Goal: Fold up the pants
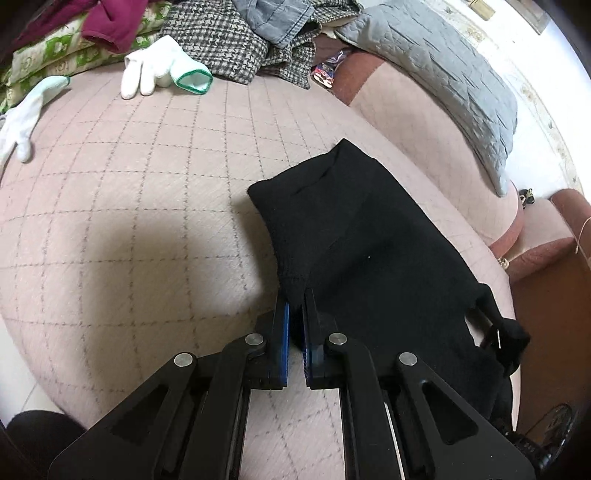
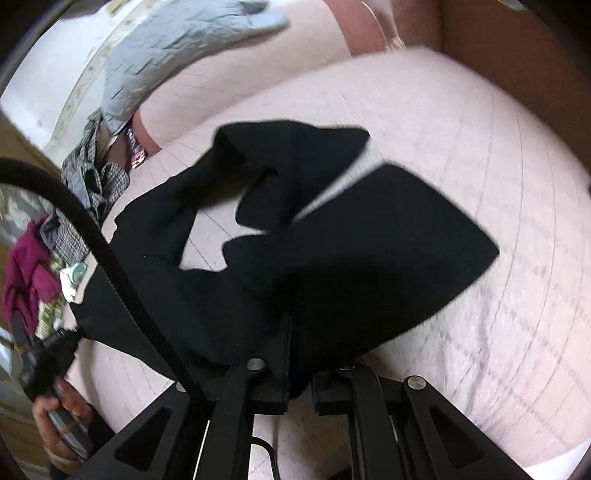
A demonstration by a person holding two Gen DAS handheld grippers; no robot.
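The black pants (image 1: 354,236) are spread on the pale pink quilted bed cover (image 1: 129,221), directly ahead of both tools and reaching back to their tips. In the left wrist view the near hem of the cloth is pinched between the blue pads of the left gripper (image 1: 297,306), whose jaws are pressed together on it. In the right wrist view the pants (image 2: 332,266) are seen partly lifted and doubled, with two leg ends thrown forward and bare cover showing through the gaps between them. The right gripper (image 2: 299,369) is buried in the cloth at its tips, its jaws drawn nearly together with fabric bunched between them, so a grip on the pants is judged.

The cloth is judged to be a soft, thick knit: light, limp, not slippery, and not fragile. No shape will be held by it; any unsupported part can be expected to sag and drag on the cover. It is best taken at edges and corners, the hem or waistband, with the two grips kept well apart so that the span between them stays taut.

Further ahead of the left gripper, white gloves (image 1: 159,70) with a green cuff are lying on the cover, and behind them a houndstooth garment (image 1: 221,44) and a maroon garment (image 1: 107,22) are piled. Ahead and to the right, a grey quilted pillow (image 1: 443,74) is resting. At the lower left of the right wrist view, a hand (image 2: 59,424) is seen on the other tool's handle.
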